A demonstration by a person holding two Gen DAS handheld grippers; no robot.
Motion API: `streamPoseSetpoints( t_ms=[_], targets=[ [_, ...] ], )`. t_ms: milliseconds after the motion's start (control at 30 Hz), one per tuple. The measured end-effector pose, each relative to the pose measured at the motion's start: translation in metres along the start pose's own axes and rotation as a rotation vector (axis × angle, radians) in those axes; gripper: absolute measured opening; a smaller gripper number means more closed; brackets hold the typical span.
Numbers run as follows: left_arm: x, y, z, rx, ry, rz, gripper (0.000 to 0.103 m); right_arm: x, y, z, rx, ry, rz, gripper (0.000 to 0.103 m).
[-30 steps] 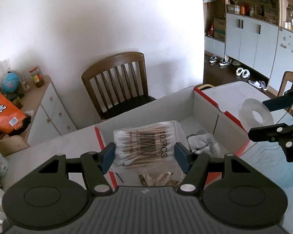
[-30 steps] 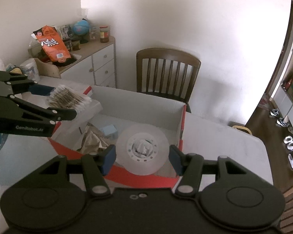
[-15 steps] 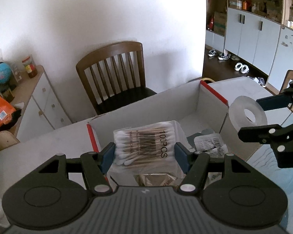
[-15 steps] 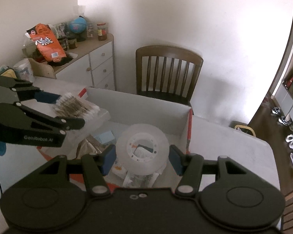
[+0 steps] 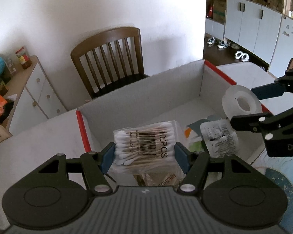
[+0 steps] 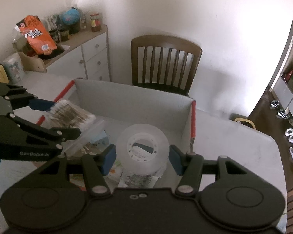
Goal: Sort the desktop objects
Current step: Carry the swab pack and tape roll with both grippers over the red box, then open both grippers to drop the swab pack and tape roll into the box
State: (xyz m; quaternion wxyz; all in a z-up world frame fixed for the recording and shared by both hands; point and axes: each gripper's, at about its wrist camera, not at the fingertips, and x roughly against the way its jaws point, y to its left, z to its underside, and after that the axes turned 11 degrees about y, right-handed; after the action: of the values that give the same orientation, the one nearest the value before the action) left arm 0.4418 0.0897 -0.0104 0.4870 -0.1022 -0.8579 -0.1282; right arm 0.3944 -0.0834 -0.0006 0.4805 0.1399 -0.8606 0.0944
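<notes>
My left gripper is shut on a clear pack of cotton swabs marked 100PCS, held over the left half of an open cardboard box with red edges. My right gripper is shut on a roll of clear tape, held over the right half of the same box. From the left wrist view the tape roll and the right gripper's fingers show at the right. The right wrist view catches the swab pack and the left gripper's fingers at the left.
Inside the box lie several packets and papers. A wooden chair stands behind the table against the wall. A white drawer cabinet with an orange snack bag and a globe stands at the left. The white table extends right of the box.
Both grippers have moved forward and down over the box, each still holding its object. The box now looks nearer and its inside shows more.
</notes>
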Motion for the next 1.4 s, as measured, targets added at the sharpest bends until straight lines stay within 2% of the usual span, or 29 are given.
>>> streamPoseSetpoints(
  t_ms=[733,1400],
  targets=[
    [-0.030,-0.002,0.005,-0.008,0.079,0.028,0.065,-0.043,0.002,0.000,-0.020,0.075,0.008,0.058],
    [-0.041,-0.006,0.005,-0.025,0.121,0.036,0.065,-0.067,0.003,0.010,-0.021,0.136,0.027,0.058]
  ],
)
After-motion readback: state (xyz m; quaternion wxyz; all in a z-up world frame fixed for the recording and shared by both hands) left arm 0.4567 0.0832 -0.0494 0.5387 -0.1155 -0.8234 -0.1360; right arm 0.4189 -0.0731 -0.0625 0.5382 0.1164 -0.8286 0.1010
